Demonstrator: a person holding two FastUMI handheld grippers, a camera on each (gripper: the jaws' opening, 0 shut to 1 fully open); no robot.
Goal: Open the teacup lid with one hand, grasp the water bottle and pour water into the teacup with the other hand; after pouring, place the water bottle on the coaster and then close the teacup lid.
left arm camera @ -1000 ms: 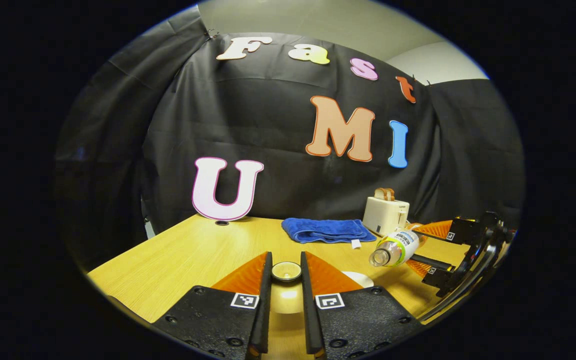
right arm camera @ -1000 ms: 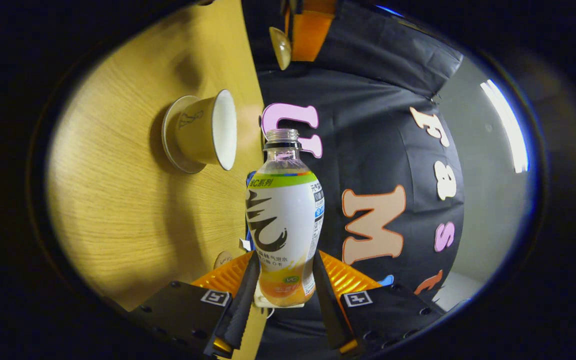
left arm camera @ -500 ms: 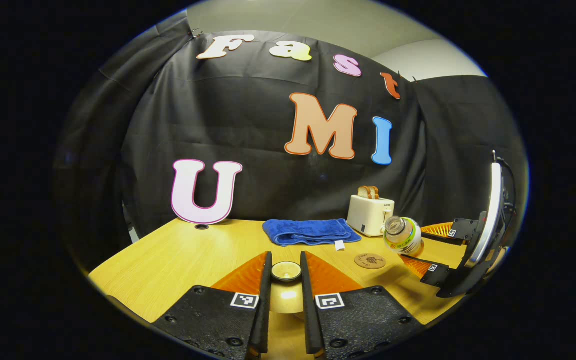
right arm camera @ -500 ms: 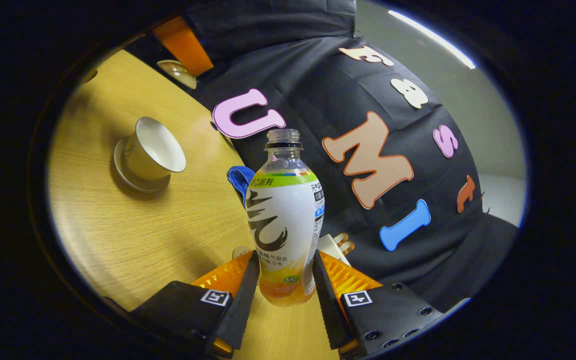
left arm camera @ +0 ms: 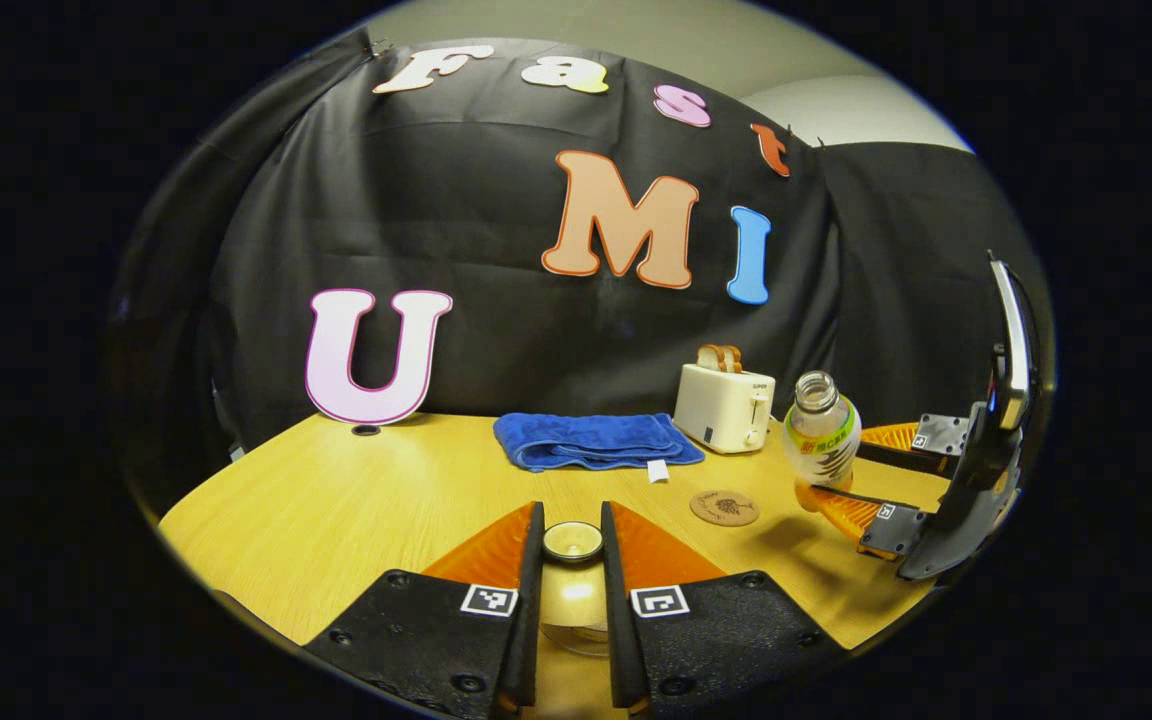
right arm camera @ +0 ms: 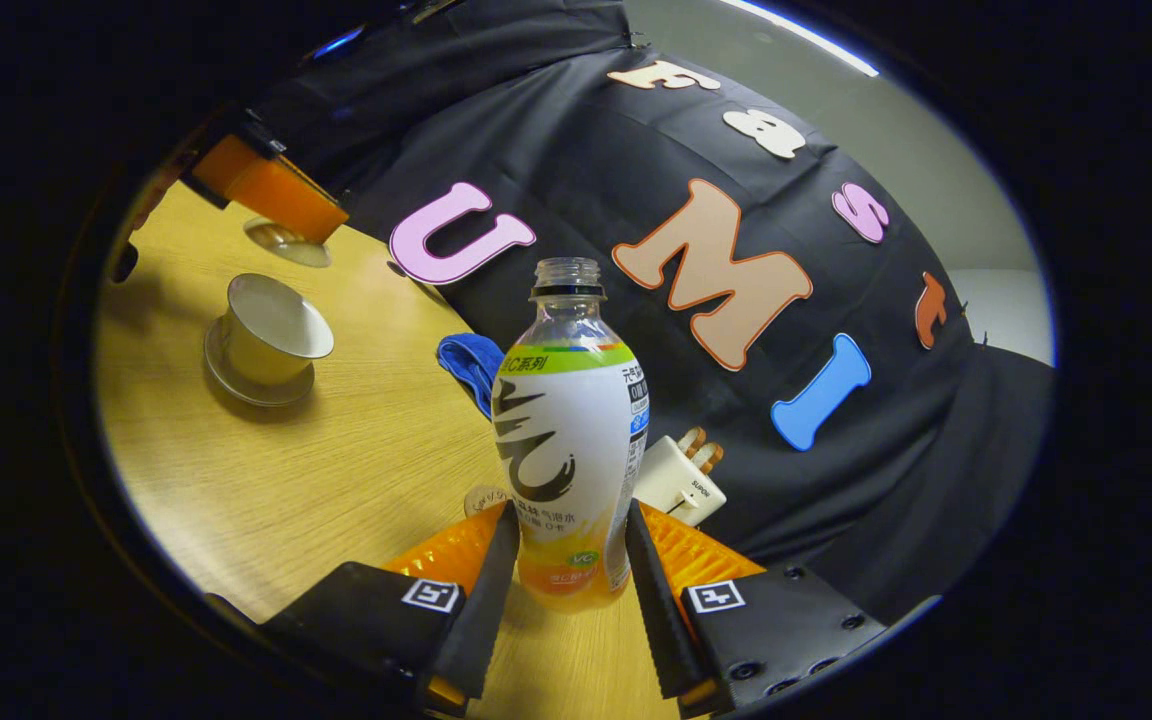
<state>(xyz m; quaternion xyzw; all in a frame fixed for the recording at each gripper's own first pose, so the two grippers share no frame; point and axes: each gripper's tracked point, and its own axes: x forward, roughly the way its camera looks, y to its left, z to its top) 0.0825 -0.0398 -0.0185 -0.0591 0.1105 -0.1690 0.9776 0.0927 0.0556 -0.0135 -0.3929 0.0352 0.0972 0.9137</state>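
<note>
- Left gripper view, from the left: the wooden table [left arm camera: 336, 510] carries a folded blue towel [left arm camera: 591, 440], then a cream toaster [left arm camera: 724, 405] with bread slices.
- Low in the middle, the left gripper [left arm camera: 572, 545] has its jaws nearly closed on the knob of the round teacup lid [left arm camera: 573, 541], held above the table.
- A round cork coaster [left arm camera: 724, 507] lies bare to the right.
- Just right of it, the uncapped plastic water bottle [left arm camera: 821, 440] stands nearly upright, clamped near its base by the right gripper [left arm camera: 836, 480].
- Right gripper view: the lidless cream teacup [right arm camera: 271, 335] sits on its saucer at the left, well apart from the bottle.
</note>
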